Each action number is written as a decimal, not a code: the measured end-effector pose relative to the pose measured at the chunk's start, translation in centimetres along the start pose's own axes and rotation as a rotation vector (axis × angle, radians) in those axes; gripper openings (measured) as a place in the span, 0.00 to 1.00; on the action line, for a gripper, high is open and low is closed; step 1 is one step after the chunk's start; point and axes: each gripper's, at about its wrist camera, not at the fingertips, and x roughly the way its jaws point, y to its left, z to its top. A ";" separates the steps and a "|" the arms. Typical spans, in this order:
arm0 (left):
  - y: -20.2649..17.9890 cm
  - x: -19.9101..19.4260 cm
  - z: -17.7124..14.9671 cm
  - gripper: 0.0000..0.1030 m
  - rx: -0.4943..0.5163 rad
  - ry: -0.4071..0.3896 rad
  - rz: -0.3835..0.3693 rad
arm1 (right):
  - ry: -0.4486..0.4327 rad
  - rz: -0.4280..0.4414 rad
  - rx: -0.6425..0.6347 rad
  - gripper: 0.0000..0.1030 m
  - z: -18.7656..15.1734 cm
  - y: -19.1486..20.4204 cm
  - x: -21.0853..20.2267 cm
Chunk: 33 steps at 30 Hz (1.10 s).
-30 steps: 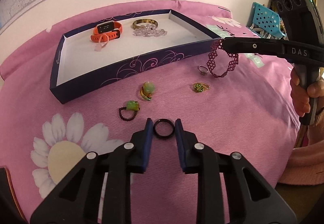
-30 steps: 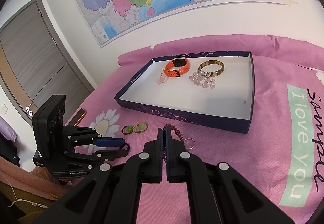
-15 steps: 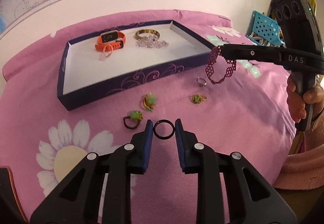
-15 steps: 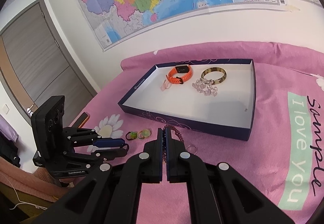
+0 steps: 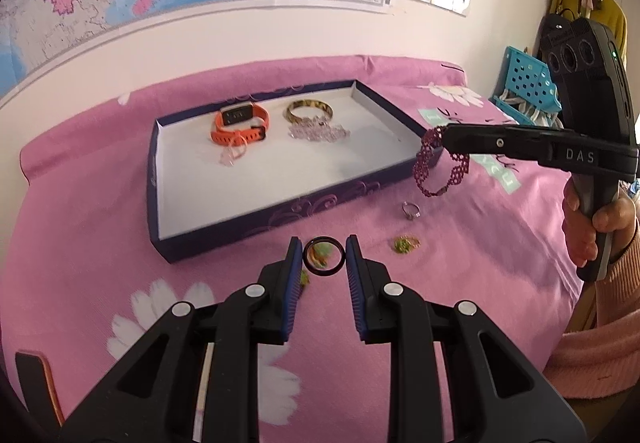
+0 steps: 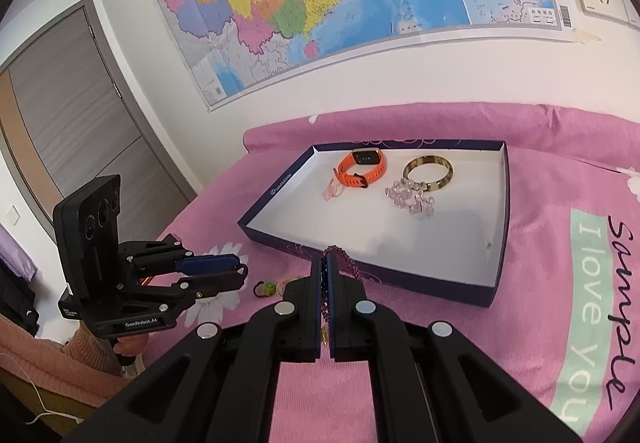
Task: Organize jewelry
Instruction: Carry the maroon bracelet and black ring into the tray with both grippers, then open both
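My left gripper is shut on a black ring, held above the pink bedspread just short of the navy tray. My right gripper is shut on a maroon beaded bracelet that dangles near the tray's right front corner. In the right wrist view the same bracelet loops out of the right gripper, with the left gripper low at the left. In the tray lie an orange watch, a gold bangle and a clear bead bracelet.
A silver ring and a green-gold ring lie loose on the bedspread. Two green pieces sit partly hidden behind my left fingers; one is a green bead ring. A blue basket stands far right. A person's hand grips the right handle.
My left gripper has risen and come closer to the tray with the black ring in it. The right gripper and its bracelet have hardly moved.
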 end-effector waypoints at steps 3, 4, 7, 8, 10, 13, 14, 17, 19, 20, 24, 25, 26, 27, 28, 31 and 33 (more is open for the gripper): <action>0.4 0.0 0.5 0.22 -0.006 -0.008 0.007 | -0.006 -0.004 -0.009 0.01 0.5 0.0 0.0; 0.5 0.0 0.7 0.22 -0.008 -0.011 0.011 | -0.009 -0.003 -0.010 0.01 0.7 0.0 0.0; 0.8 0.0 1.2 0.22 -0.010 -0.020 0.013 | -0.016 -0.006 -0.016 0.01 1.1 -0.1 0.1; 0.8 0.0 1.3 0.22 -0.009 -0.023 0.015 | -0.018 -0.007 -0.017 0.01 1.3 -0.1 0.1; 1.0 0.0 1.5 0.22 -0.008 -0.027 0.022 | -0.021 -0.009 -0.019 0.01 1.5 -0.2 0.1; 1.1 0.1 1.9 0.22 -0.004 -0.031 0.029 | -0.024 -0.012 -0.021 0.01 2.0 -0.4 0.3; 1.2 0.1 2.0 0.22 -0.003 -0.032 0.028 | -0.025 -0.014 -0.023 0.01 2.1 -0.4 0.4; 1.6 0.4 2.5 0.22 -0.006 -0.034 0.031 | -0.027 -0.023 -0.029 0.01 2.6 -0.6 0.7; 1.9 0.7 2.9 0.22 -0.009 -0.034 0.031 | -0.029 -0.029 -0.031 0.01 2.9 -0.8 0.9; 2.1 0.9 3.1 0.22 -0.011 -0.032 0.030 | -0.030 -0.032 -0.030 0.01 3.2 -0.9 1.1; 2.8 1.7 3.8 0.22 -0.010 -0.018 0.045 | -0.035 -0.046 -0.019 0.01 4.0 -1.6 1.9; 2.9 1.8 3.9 0.22 -0.011 -0.015 0.044 | -0.035 -0.049 -0.017 0.01 4.2 -1.8 2.1; 3.0 2.0 4.1 0.22 -0.011 -0.013 0.048 | -0.032 -0.052 -0.012 0.01 4.3 -2.0 2.3; 3.1 2.2 4.2 0.22 -0.009 -0.010 0.055 | -0.031 -0.057 -0.010 0.01 4.5 -2.2 2.6; 3.2 2.5 4.4 0.22 -0.008 -0.006 0.060 | -0.030 -0.062 -0.009 0.01 4.6 -2.4 2.8; 3.5 3.1 4.7 0.22 -0.011 0.002 0.062 | -0.023 -0.070 0.003 0.01 5.0 -2.9 3.6; 3.7 3.5 4.9 0.22 -0.012 0.008 0.066 | -0.015 -0.074 0.010 0.01 5.1 -3.3 4.2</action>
